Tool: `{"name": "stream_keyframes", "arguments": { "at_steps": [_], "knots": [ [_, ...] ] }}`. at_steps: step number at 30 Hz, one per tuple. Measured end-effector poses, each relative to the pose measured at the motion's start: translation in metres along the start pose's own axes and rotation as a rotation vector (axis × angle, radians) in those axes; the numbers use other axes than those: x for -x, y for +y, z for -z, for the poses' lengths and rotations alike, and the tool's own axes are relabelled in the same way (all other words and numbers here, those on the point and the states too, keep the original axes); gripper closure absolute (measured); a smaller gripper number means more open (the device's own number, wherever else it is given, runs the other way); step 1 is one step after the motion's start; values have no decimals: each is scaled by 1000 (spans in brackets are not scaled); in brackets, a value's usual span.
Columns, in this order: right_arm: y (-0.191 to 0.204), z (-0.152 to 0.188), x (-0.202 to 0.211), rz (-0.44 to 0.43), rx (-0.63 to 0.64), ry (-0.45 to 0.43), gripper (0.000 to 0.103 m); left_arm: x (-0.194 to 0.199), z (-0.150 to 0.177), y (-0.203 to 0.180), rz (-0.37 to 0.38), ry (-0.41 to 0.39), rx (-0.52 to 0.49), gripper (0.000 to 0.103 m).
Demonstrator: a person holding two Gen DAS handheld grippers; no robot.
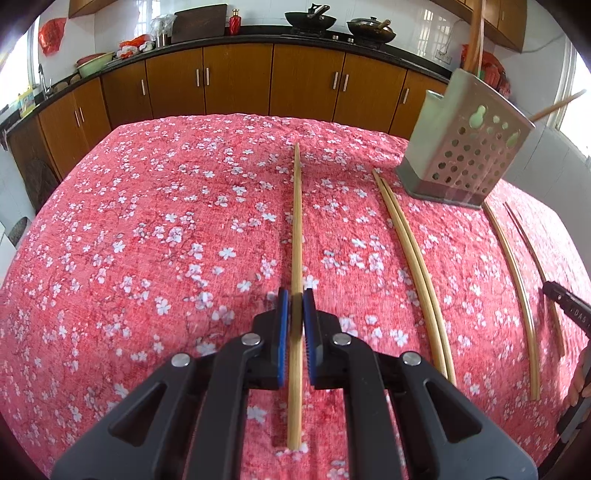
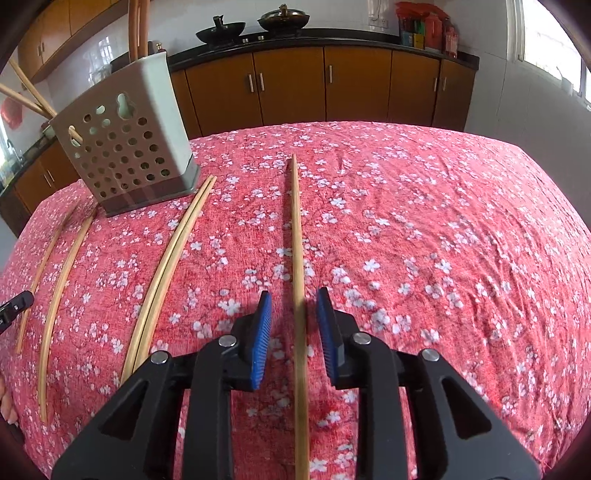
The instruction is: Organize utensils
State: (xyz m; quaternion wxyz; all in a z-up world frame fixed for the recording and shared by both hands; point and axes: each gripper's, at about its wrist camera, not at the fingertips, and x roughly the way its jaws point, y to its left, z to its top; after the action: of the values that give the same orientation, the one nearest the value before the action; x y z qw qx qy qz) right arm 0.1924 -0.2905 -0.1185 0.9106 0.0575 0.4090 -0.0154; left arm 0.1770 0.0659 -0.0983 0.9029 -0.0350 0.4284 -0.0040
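Floral tablecloth (image 2: pixel 424 221), six loose chopsticks (image 2: pixel 297 240)

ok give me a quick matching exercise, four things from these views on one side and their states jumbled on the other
Things
1. left gripper
2. right gripper
3. utensil holder
4. chopstick pair

States
a. lying flat, side by side on the tablecloth
b. jaws apart, loose chopstick between them with a gap on each side
c. standing upright, stored chopsticks sticking out of the top
d. jaws shut on the gripped chopstick

Pairs: 1-d, 2-b, 3-c, 4-a
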Motion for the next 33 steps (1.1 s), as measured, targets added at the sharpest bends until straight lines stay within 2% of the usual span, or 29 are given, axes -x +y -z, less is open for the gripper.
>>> {"name": "stream_keyframes", "arguments": {
  "at_steps": [6,9,14,17,23,30,33],
  "knots": [
    [-3,12,12,3,11,3,80,11,15,-3,1,0,-23,92],
    [-7,16,17,-2,-3,3,94,14,20,-5,-8,0,-39,93],
    [-11,16,23,-8,-4,0,95,14,21,-8,-19,1,-66,95],
    [-11,11,34,-14,-12,-40,95,18,18,-7,-14,-9,-72,95],
    [-18,-13,72,-29,-38,-168,95,53,-5,-4,12,-122,-43,95],
    [-21,-40,117,-52,-75,-336,95,111,-44,1,71,-301,32,95],
    [-22,-49,129,-55,-85,-379,95,128,-60,1,83,-353,59,95]
  ]
}}
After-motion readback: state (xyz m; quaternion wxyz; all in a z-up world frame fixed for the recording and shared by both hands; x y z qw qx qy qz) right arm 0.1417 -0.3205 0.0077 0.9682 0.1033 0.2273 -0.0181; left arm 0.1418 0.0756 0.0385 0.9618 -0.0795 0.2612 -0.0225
